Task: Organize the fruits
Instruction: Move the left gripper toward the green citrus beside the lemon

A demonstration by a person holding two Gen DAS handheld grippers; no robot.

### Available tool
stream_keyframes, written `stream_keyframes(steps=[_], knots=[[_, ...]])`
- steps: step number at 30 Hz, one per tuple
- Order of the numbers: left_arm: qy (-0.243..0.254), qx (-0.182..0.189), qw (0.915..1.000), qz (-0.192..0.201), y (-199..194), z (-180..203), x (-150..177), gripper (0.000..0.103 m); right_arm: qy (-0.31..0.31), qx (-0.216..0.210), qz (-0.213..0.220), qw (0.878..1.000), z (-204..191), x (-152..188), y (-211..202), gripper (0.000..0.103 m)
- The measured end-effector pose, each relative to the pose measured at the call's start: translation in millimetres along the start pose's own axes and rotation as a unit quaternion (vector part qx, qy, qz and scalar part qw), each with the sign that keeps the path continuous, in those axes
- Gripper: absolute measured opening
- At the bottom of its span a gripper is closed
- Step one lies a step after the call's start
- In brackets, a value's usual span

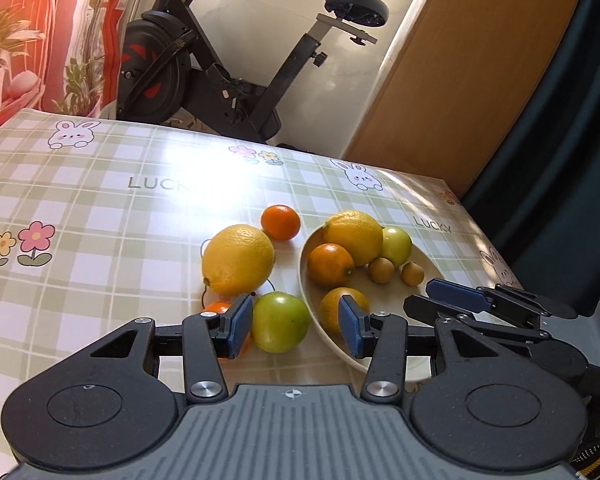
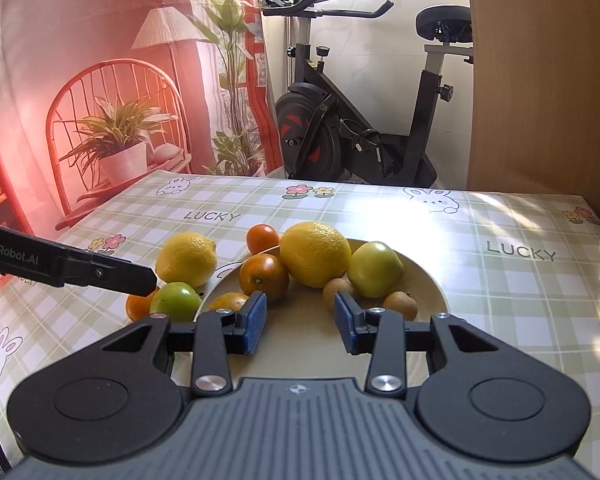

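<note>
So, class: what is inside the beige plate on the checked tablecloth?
Inside the plate: a lemon, a green apple, two oranges and two small brown fruits. The right tool covers the plate's near part.

home: exercise bike [image 2: 360, 120], tablecloth [image 2: 500, 280]

The left hand-held gripper [image 1: 295, 326] tilts downward, its 2 blue pads [image 1: 240, 326] apart with nothing pressed between them. The right hand-held gripper [image 2: 300, 322] also angles down, jaws parted and empty, just beside the left one.
</note>
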State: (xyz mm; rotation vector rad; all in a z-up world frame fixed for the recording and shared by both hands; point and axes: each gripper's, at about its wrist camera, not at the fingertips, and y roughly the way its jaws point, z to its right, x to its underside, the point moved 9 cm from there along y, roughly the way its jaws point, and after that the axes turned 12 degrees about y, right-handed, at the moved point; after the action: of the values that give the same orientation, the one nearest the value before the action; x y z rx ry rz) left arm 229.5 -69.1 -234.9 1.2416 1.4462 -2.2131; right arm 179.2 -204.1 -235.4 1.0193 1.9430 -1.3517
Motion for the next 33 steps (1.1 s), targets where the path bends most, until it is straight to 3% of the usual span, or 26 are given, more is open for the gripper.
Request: stream_keyframes(steps=[14, 16, 19, 25, 33], knots=[[-0.039, -0.025, 0.9986, 0.025, -12.9, -42.5, 5.8, 0.049, -0.1, -0.074, -0.05, 0.991, -86.9, 15.7, 40.5, 0.041], [-0.042, -0.025, 0.9985, 0.026, -17.2, -45.0, 13.3, 0.049, -0.128, -0.079, -0.058, 0.987, -95.9, 19.7, 49.4, 0.047], [-0.05, -0.024, 0.9982, 0.024, -17.0, -49.3, 19.3, 0.048, -0.156, -0.072, -0.065, 0.983, -101.5, 23.2, 63.3, 0.053], [-0.058, -0.023, 0.9979, 0.019, -16.6, -51.7, 27.7, 0.048, -0.184, -0.066, -0.095, 0.976, -104.2, 32.8, 87.9, 0.054], [-0.055, -0.01, 0.9983, 0.015, -14.7, -45.4, 29.7, 0.048, -0.186, -0.067, -0.102, 0.975, -109.1, 40.4, 91.5, 0.06]])
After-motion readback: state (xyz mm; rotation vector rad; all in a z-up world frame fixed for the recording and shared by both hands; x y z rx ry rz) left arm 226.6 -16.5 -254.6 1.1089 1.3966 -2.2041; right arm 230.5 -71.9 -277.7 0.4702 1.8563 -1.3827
